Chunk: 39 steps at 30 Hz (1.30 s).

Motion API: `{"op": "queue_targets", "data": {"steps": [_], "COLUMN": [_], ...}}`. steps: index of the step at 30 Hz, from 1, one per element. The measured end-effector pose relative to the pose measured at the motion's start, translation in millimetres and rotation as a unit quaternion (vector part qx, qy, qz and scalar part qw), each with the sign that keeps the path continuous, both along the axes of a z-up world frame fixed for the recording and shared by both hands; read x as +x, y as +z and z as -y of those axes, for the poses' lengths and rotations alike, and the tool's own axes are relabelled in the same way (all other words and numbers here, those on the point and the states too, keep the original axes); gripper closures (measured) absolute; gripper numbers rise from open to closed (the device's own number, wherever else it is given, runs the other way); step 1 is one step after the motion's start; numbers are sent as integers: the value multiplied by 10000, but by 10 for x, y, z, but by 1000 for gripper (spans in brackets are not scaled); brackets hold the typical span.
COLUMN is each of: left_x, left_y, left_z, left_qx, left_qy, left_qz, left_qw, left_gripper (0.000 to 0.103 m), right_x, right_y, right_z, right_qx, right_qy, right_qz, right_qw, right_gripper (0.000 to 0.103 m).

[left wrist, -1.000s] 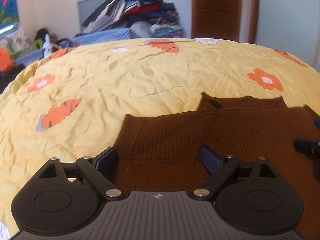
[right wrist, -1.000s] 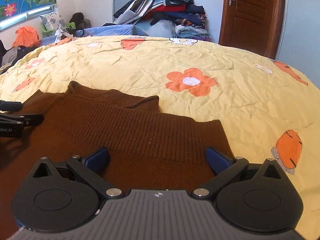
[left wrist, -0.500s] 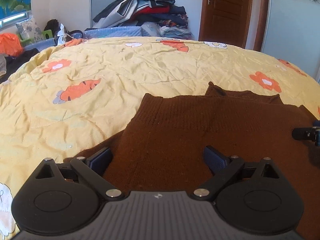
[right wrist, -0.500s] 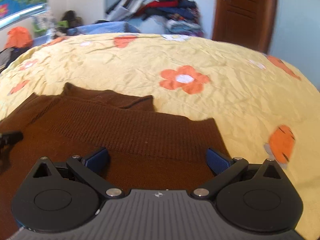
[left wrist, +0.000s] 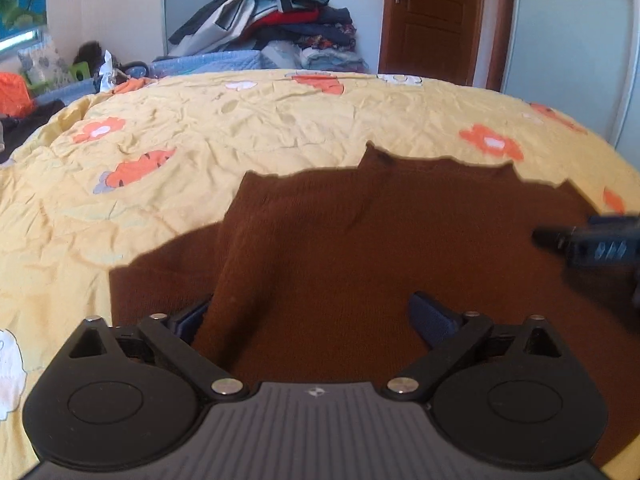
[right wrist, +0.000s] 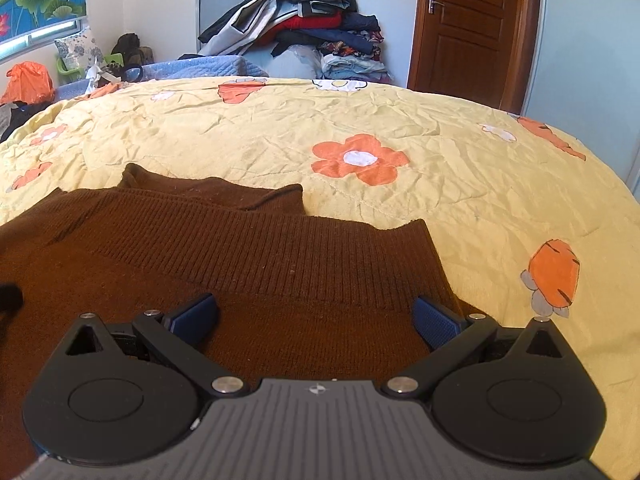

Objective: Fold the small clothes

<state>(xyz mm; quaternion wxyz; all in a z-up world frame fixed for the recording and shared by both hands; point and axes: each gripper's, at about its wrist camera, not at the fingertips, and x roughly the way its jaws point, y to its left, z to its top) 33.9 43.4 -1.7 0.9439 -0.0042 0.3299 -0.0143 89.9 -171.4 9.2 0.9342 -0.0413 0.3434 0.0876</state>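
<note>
You are in a home bedroom: a bed (right wrist: 460,208) under a yellow flowered sheet, a heap of clothes (right wrist: 304,20) past its far edge, a wooden door (right wrist: 468,28) beyond.

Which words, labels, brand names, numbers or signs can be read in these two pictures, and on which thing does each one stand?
No readable text in either view.
Left gripper: a small pale emblem on its ribbed body, a mark only, no letters.
Right gripper: the same small emblem, no letters.
Brown sweater: no tag or label visible.
Yellow bedspread: printed flowers only, no words.
</note>
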Motion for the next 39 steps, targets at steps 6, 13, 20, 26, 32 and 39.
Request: {"op": "queue_targets", "data": {"steps": [6, 13, 20, 26, 32, 39], "left_x": [46, 204, 986, 1406, 1478, 1430], "left_y": [14, 275, 572, 225, 409, 99], "left_z": [-43, -252, -718, -449, -320, -223], "left_qx": [-94, 697, -445, -323, 106, 1223], "left_qy": [15, 726, 747, 239, 120, 369], "left_qz": [-15, 515, -252, -1132, -748, -380], "left_qw": [10000, 9936, 9959, 9928, 9971, 9911], "left_gripper": [0, 0, 0, 50, 96, 98], "right_x": [2, -120, -79, -86, -84, -83], "right_y": [10, 58, 13, 22, 13, 14], "right_z": [8, 281, -8, 75, 65, 78], "right_qx": [44, 880, 30, 307, 340, 368], "right_qy": [30, 2, 97, 86, 93, 93], "right_qz": [-33, 91, 46, 55, 54, 53], "right_qw": [10000, 9961, 9999, 9995, 9994, 9993], "right_gripper": [0, 0, 0, 0, 0, 0]}}
